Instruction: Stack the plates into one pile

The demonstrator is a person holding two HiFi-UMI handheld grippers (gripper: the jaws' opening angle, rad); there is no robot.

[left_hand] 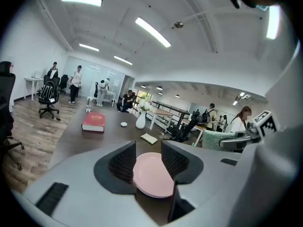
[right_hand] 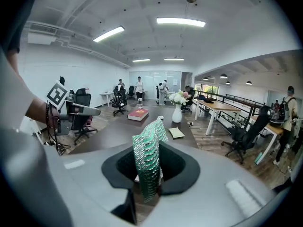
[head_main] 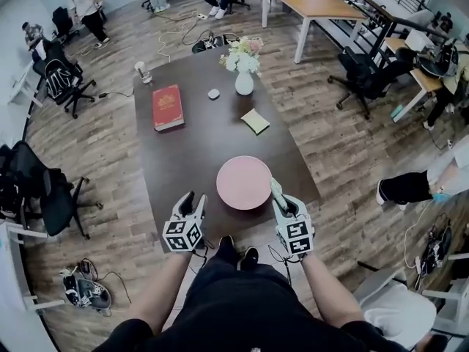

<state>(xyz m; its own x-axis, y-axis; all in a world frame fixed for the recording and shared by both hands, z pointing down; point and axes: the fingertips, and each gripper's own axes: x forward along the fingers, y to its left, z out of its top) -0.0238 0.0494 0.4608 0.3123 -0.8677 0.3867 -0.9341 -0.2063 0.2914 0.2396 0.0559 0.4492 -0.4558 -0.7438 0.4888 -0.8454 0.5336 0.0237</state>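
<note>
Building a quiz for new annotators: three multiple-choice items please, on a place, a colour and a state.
1. Where is the pink plate? A on a chair; B on the table, nearest the person; C on the floor.
2. What colour is the book? A red; B blue; C black.
3. The left gripper is: A shut on the pink plate; B open, empty; C shut, empty.
Answers: 1 B, it lies flat at the table's near end; 2 A, red cover; 3 B, jaws apart, the plate on the table beyond them.

Pink plate [left_hand: 151, 176] sides hidden behind left tongs [left_hand: 147, 151]; green plate [right_hand: 148, 143] lower rim hidden inside right tongs [right_hand: 149, 170].
</note>
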